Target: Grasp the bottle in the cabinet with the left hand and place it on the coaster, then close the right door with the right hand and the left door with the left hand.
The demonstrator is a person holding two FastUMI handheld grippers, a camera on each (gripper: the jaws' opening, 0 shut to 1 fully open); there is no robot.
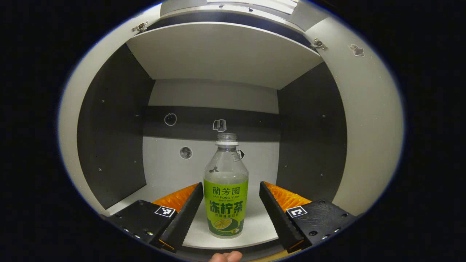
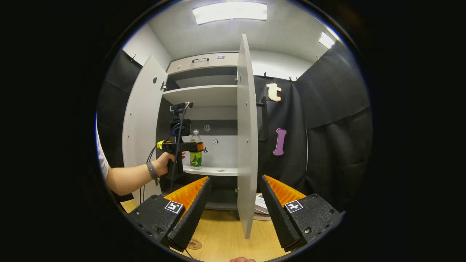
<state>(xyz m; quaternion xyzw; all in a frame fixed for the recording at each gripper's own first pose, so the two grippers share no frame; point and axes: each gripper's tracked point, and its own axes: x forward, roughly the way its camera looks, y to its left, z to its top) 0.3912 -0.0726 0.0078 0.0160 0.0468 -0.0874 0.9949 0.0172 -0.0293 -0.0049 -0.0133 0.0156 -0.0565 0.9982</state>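
Note:
A clear bottle [image 1: 226, 189] with a green label stands upright on the white cabinet shelf [image 1: 255, 229]. My left gripper [image 1: 231, 198] is open, one finger on each side of the bottle, with a gap on both sides. In the right gripper view the bottle [image 2: 196, 151] stands on the shelf with the left gripper [image 2: 182, 146], held by a hand, reaching up to it. My right gripper [image 2: 235, 194] is open in front of the right door [image 2: 247, 145], whose edge stands between its fingers farther off. The left door [image 2: 140, 134] is swung open. A round coaster [image 2: 194, 243] lies on the wooden table.
An upper shelf [image 1: 225, 54] hangs over the bottle, and dark side walls [image 1: 113, 134] close the compartment in. The wooden table [image 2: 225, 236] lies below the cabinet. Some papers [image 2: 261, 203] lie on it behind the right door. A person's forearm [image 2: 127, 176] reaches in from the left.

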